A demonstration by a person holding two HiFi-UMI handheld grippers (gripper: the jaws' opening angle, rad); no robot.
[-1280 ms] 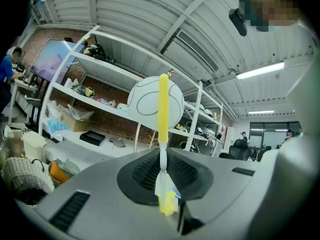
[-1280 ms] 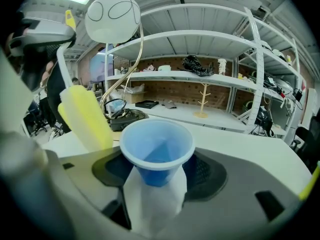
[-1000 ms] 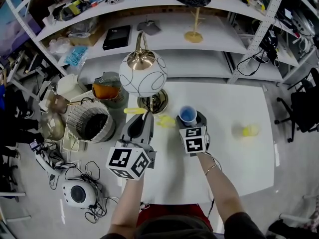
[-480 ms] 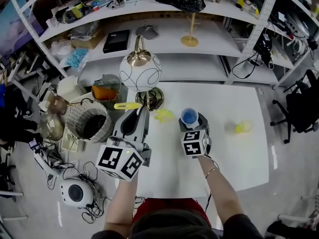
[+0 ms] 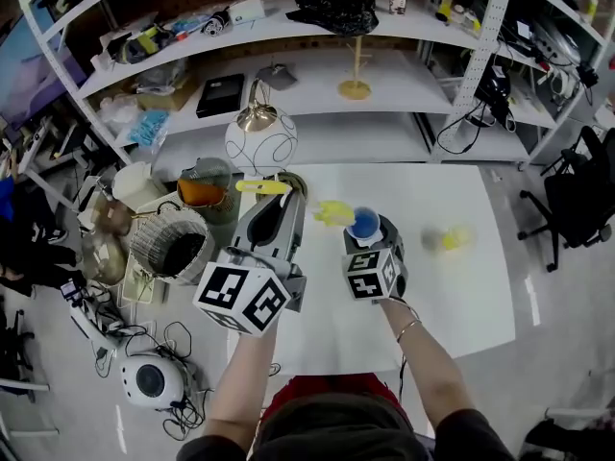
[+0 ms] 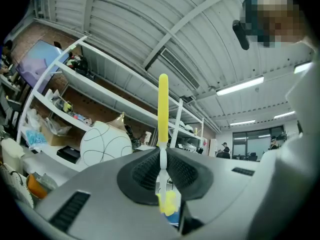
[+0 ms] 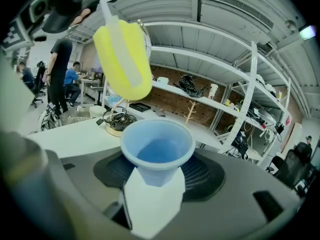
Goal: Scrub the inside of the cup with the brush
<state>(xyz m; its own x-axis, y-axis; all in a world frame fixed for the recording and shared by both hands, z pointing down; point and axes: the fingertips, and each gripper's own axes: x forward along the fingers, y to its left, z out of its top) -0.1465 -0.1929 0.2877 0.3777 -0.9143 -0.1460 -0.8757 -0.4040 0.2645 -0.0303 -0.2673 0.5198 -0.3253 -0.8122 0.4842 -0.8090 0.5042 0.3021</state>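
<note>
- Left gripper [image 6: 162,160]: the two black ribbed pads [image 6: 144,173] were squeezed together on the thin white neck of the brush [image 6: 163,104]. Its smooth yellow plastic handle stuck straight up past the pads in the left gripper view.
- The brush's other end was a chunky, rounded yellow sponge head [image 7: 124,59], soft and matte, with a pale strip down the middle.
- Right gripper [image 7: 157,176]: its jaws stood wide, the dark grid-textured pads [image 7: 202,174] clamped on either side of the cup [image 7: 157,149].
- The cup was small, light blue plastic, a tapered cone shape with a rolled rim. Its mouth was open toward the camera and it looked empty inside.
- A white faceted piece sat in front of the cup's lower half; I couldn't tell what it was.
- The sponge head hung just beside the cup's rim, on the left gripper's side, outside the cup and not touching it.
- From the head view, both grippers were held over the white table [image 5: 452,296], each with its black-and-white marker cube toward the person.
- The left gripper [image 5: 282,203] carried the brush [image 5: 332,212] crosswise, and the right gripper [image 5: 369,235] carried the cup [image 5: 363,222].
- Further out there was a blurry yellow object [image 5: 454,238] on the table.
- Off the table's far left corner stood a lamp [image 5: 259,142] with a white globe shade and brassy top, beside a round woven basket [image 5: 173,243].
- White metal shelving [image 5: 317,75] ran behind.
</note>
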